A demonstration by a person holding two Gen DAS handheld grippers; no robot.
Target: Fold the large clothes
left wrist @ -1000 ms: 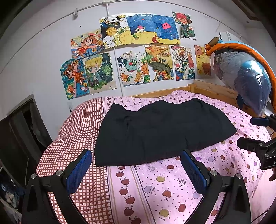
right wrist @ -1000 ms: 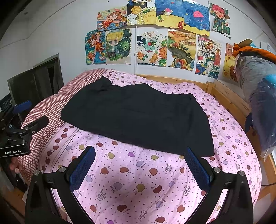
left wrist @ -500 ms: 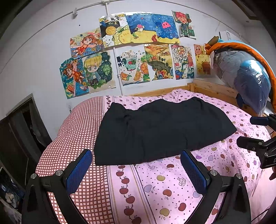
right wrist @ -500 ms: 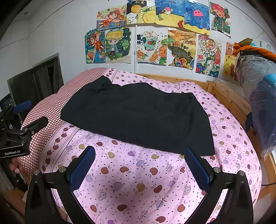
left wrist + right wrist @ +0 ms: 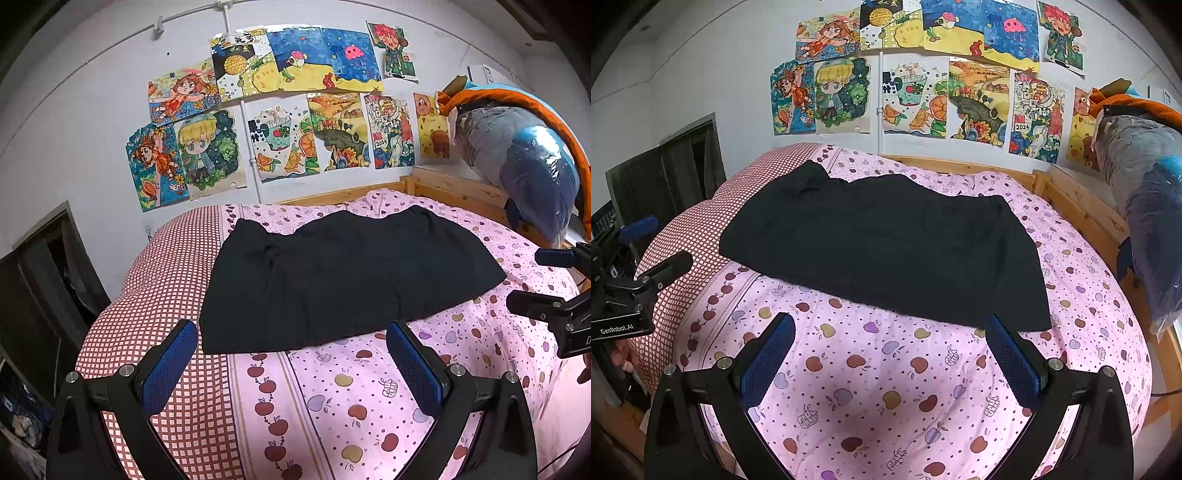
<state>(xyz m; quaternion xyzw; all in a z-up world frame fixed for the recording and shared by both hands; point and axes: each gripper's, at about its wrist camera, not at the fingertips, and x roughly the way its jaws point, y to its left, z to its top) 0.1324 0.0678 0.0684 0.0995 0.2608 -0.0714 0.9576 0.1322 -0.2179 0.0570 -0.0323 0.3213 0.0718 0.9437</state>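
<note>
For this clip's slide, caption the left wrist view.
Open left gripper above bed, facing flat black garment; drawings on wall.

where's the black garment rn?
The black garment lies spread flat mid-bed on the pink quilt in both wrist views, its left end over the red-checked part, beyond both open grippers and below the wall drawings.

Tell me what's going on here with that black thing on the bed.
A person holds a two-finger gripper in each hand over a bed with a pink fruit-print cover. A black garment lies spread flat on it, not yet picked up. The left gripper and the right gripper are both open and empty, hovering short of the garment's near edge. Children's drawings cover the wall behind. No grasp has begun yet.
</note>
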